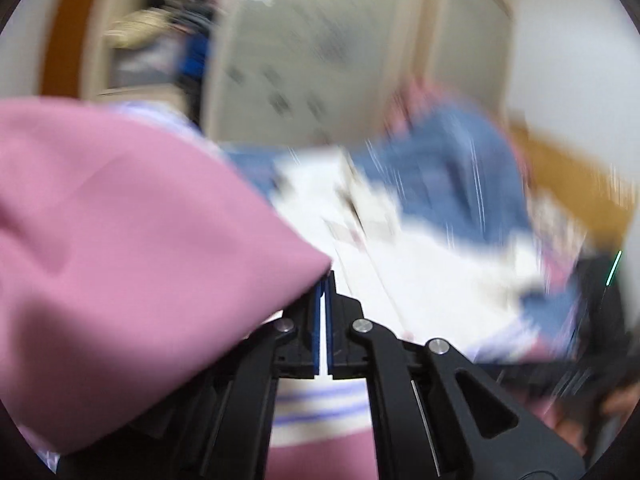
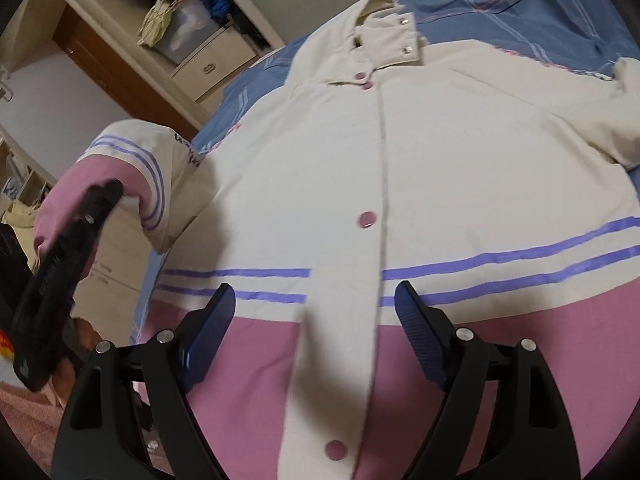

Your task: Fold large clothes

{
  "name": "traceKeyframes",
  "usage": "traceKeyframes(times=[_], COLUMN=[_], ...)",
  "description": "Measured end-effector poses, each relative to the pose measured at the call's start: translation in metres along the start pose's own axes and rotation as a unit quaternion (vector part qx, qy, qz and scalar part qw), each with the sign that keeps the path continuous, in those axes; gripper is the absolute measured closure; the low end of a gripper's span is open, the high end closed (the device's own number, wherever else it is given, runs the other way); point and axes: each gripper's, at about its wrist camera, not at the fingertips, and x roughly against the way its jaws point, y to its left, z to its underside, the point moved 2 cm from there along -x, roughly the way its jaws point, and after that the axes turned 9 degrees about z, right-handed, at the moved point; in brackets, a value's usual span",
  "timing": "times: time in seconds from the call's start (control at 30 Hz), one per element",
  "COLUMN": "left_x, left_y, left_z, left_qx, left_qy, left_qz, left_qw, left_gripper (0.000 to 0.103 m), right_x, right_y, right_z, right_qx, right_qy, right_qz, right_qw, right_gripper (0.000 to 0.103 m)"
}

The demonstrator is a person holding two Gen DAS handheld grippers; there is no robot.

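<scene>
Because the jacket (image 2: 400, 184) is lying face up and buttoned across the blue checked bed (image 2: 520, 4), its collar toward the far edge and its pink hem at the near edge, it is looking like a bulky, padded, soft load that is likely sagging wherever it is unsupported. Its left sleeve (image 2: 132, 168) is hanging lifted off the bed's left edge, and the cloth there is bending freely, so a pinch at the cuff or hem seam is probably serving better than one on the smooth body. The right gripper (image 2: 316, 312) is hovering over the hem with its jaws standing wide and nothing between them. The left gripper (image 1: 323, 280) is closing tight, its jaws pinching the pink cuff (image 1: 120, 240) at their tips
</scene>
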Motion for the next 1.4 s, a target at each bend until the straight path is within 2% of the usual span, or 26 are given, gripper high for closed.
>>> traceKeyframes(times=[0.07,0.17,0.23,0.27,0.3,0.33,0.37,0.4,0.47,0.53,0.6,0.63,0.7,0.73,0.87,0.97,1.0,1.03,1.07,1.1,1.13,1.17,1.2,1.27,1.33,1.4], left_x=[-0.035,-0.061,-0.045,-0.030,-0.004,0.015,0.047,0.061,0.092,0.113,0.121,0.125,0.123,0.119,0.106,0.098,0.096,0.098,0.097,0.097,0.092,0.085,0.079,0.064,0.049,0.033], left_y=[-0.027,-0.065,-0.086,-0.098,-0.108,-0.113,-0.114,-0.111,-0.086,-0.036,0.033,0.065,0.122,0.134,0.157,0.152,0.151,0.152,0.150,0.151,0.154,0.154,0.155,0.156,0.156,0.155], left_z=[0.011,0.024,0.031,0.029,0.024,0.029,0.021,0.016,0.002,-0.003,-0.004,0.001,0.016,0.020,0.030,0.031,0.032,0.033,0.033,0.035,0.035,0.036,0.036,0.039,0.045,0.048], left_qx=[-0.057,-0.125,-0.172,-0.204,-0.239,-0.256,-0.264,-0.257,-0.207,-0.127,-0.001,0.065,0.195,0.225,0.294,0.298,0.299,0.302,0.305,0.308,0.310,0.313,0.318,0.344,0.375,0.396], left_qy=[0.055,0.098,0.099,0.088,0.056,0.029,-0.027,-0.051,-0.088,-0.110,-0.127,-0.124,-0.109,-0.107,-0.076,-0.068,-0.068,-0.070,-0.070,-0.068,-0.064,-0.058,-0.052,-0.034,-0.016,0.004], left_qz=[-0.030,-0.065,-0.034,-0.007,0.024,0.042,0.067,0.075,0.074,0.048,0.017,-0.001,-0.034,-0.043,-0.065,-0.059,-0.052,-0.038,-0.026,-0.015,-0.006,0.008,0.019,0.062,0.103,0.115], left_qw=[0.9964,0.9852,0.9795,0.9750,0.9690,0.9653,0.9619,0.9620,0.9716,0.9846,0.9918,0.9902,0.9741,0.9675,0.9506,0.9502,0.9505,0.9500,0.9494,0.9488,0.9484,0.9479,0.9465,0.9362,0.9210,0.9110], left_gripper=[0.102,0.101,0.099,0.095,0.093,0.077,0.045,0.034,0.031,0.031,0.031,0.032,0.034,0.034,0.033,0.030,0.028,0.024,0.020,0.019,0.018,0.018,0.017,0.016,0.015,0.015], right_x=[0.019,0.064,0.089,0.100,0.108,0.114,0.117,0.116,0.105,0.089,0.069,0.061,0.039,0.030,-0.005,-0.031,-0.040,-0.045,-0.045,-0.043,-0.037,-0.030,-0.025,-0.007,0.006,0.013], right_y=[-0.017,-0.024,-0.007,0.003,0.011,0.020,0.026,0.031,0.040,0.052,0.075,0.090,0.127,0.143,0.203,0.221,0.219,0.212,0.200,0.190,0.172,0.155,0.144,0.111,0.079,0.053], right_z=[-0.012,-0.036,-0.047,-0.050,-0.052,-0.054,-0.055,-0.057,-0.059,-0.059,-0.050,-0.045,-0.028,-0.021,0.009,0.017,0.014,0.007,-0.002,-0.011,-0.022,-0.033,-0.040,-0.055,-0.066,-0.073], right_qx=[-0.025,-0.030,0.006,0.026,0.046,0.064,0.074,0.079,0.080,0.085,0.116,0.135,0.189,0.212,0.317,0.364,0.363,0.351,0.327,0.301,0.264,0.231,0.211,0.161,0.118,0.088], right_qy=[-0.034,-0.106,-0.141,-0.155,-0.166,-0.177,-0.184,-0.186,-0.169,-0.143,-0.127,-0.123,-0.118,-0.119,-0.153,-0.178,-0.175,-0.166,-0.155,-0.147,-0.142,-0.144,-0.147,-0.163,-0.165,-0.162], right_qz=[0.019,0.031,0.022,0.015,0.012,0.015,0.018,0.017,0.002,-0.011,-0.005,0.003,0.018,0.027,0.099,0.181,0.201,0.209,0.201,0.192,0.178,0.170,0.173,0.170,0.159,0.150], right_qw=[0.999,0.993,0.990,0.987,0.985,0.982,0.980,0.979,0.982,0.986,0.985,0.983,0.975,0.970,0.931,0.896,0.893,0.898,0.910,0.923,0.937,0.947,0.951,0.958,0.966,0.971], right_gripper=[0.021,0.019,0.006,0.002,0.002,0.002,0.002,0.002,0.002,0.002,0.002,0.002,0.002,0.002,0.002,0.003,0.004,0.009,0.020,0.038,0.050,0.072,0.085,0.089,0.092,0.093])
